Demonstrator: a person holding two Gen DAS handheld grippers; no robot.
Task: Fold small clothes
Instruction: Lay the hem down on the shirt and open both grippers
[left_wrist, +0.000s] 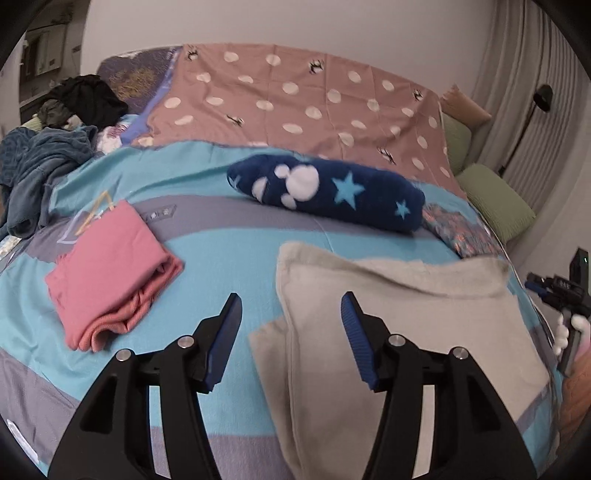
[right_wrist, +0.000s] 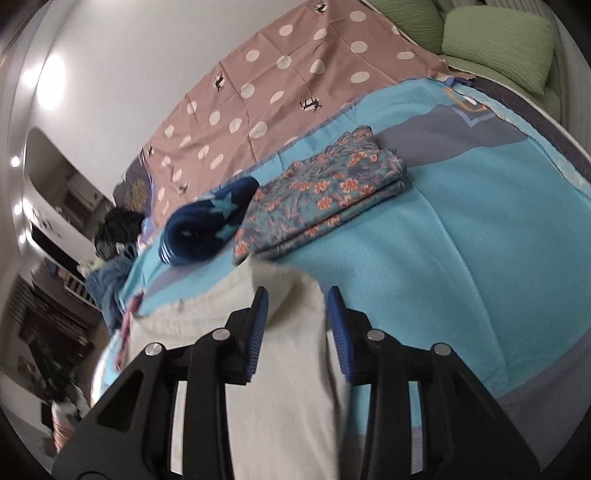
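Observation:
A cream fleece garment (left_wrist: 406, 314) lies flat on the turquoise and grey bedcover (left_wrist: 207, 258), folded over once. My left gripper (left_wrist: 290, 301) hovers open above its left edge, with nothing pinched between the blue pads. In the right wrist view the same cream garment (right_wrist: 280, 387) runs under my right gripper (right_wrist: 298, 293). Its far corner sits loosely between the parted jaws, and the right pad stands clear of it. The right gripper (left_wrist: 546, 291) also shows at the right edge of the left wrist view, held by a hand.
A folded pink garment (left_wrist: 110, 273) lies left. A rolled navy star fleece (left_wrist: 325, 192) and folded floral cloth (right_wrist: 325, 199) lie beyond the cream one. Unfolded clothes (left_wrist: 44, 166) are heaped far left. Green pillows (right_wrist: 498, 44) and a floor lamp (left_wrist: 543, 96) stand right.

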